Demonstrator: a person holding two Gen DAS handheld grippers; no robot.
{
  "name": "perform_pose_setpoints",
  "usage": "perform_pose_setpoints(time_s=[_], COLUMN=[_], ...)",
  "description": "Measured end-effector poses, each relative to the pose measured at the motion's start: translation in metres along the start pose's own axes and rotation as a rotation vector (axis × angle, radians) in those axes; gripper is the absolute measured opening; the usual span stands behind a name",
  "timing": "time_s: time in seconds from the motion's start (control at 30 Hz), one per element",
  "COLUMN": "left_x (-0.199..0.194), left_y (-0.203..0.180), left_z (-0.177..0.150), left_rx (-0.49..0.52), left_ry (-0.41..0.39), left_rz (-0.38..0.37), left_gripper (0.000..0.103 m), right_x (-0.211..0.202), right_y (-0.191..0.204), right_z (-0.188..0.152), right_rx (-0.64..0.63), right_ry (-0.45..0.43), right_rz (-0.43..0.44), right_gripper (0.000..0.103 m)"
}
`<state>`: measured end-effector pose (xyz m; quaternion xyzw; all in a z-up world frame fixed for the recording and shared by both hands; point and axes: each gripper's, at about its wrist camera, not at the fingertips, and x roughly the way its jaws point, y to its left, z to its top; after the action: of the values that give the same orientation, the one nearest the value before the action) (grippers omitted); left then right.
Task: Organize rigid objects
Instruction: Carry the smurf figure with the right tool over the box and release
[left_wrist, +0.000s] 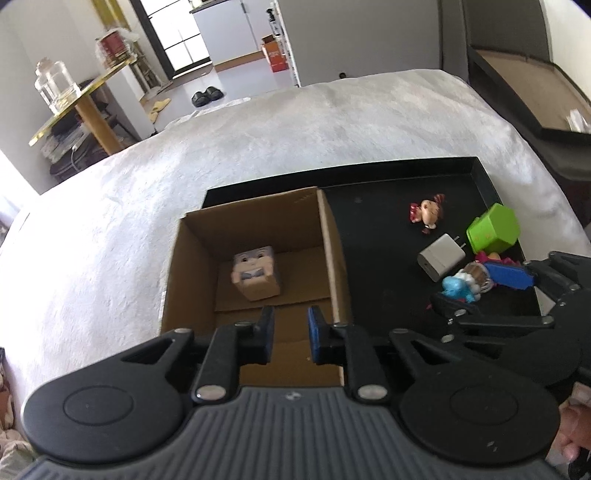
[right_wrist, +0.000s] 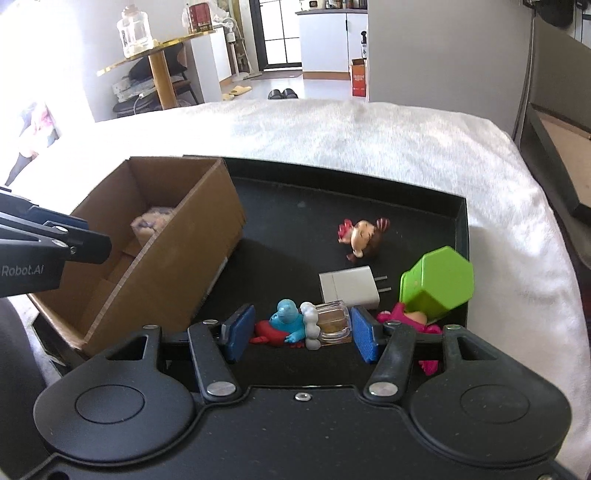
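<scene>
The right hand-held gripper (right_wrist: 301, 334) stands apart, straddling the blue figurine (right_wrist: 288, 319) right of the cardboard box (right_wrist: 177, 266).

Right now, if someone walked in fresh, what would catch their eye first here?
Probably the bright green block tipped at the right edge of the black tray, above a huddle of small toys around a white charger. Next, the open cardboard box on the tray's left, with one cube-shaped toy alone inside.

matt brown cardboard box (left_wrist: 258, 236); fuzzy white cloth on bed (left_wrist: 332, 125); smooth black tray (right_wrist: 295, 206); glossy green plastic container (right_wrist: 437, 282); white plastic charger (right_wrist: 351, 286).
</scene>
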<state>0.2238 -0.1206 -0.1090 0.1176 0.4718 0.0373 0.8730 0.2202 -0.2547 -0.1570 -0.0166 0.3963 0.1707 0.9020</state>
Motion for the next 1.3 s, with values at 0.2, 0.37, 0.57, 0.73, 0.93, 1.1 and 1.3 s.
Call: perform_pose_setpoints(time_s=[0.2,0.37,0.57,0.73,0.93,1.1,1.3], left_x=[-0.007,-0.014,-0.018,-0.016,-0.009,0.002,0.019], left_y=[0.026,0.046,0.070,0.089,0.102,0.110,0.124], left_z=[-0.003,-0.005,-0.009,-0.011,-0.015,-0.018,-0.021], left_rx=[-0.065,-0.085,-0.125,-0.160,-0.188,-0.212,-0.248], left_ry=[0.017,0.008,0.001,0.000,0.008,0.025,0.053], left_rz=[-0.003,0.009,0.035,0.039,0.028,0.012,0.000], left_gripper=[0.041,0.056,0.067,0.068,0.068,0.068,0.068], right_x=[-0.013,-0.019,-0.023,-0.024,-0.024,-0.019,-0.013], right_y=[0.010,0.024,0.044,0.058,0.071,0.080,0.092], right_z=[0.011,0.022,0.034,0.042,0.049,0.054,0.061], right_rx=[0.004,-0.011,-0.046,-0.072,-0.091,-0.114,-0.142], right_ry=[-0.023,-0.040,-0.054,-0.058,-0.059,-0.048,-0.039], right_rz=[-0.002,-0.001,0.006,0.004,-0.002,-0.009,-0.001], right_gripper=[0.056,0.056,0.056,0.056,0.056,0.056,0.056])
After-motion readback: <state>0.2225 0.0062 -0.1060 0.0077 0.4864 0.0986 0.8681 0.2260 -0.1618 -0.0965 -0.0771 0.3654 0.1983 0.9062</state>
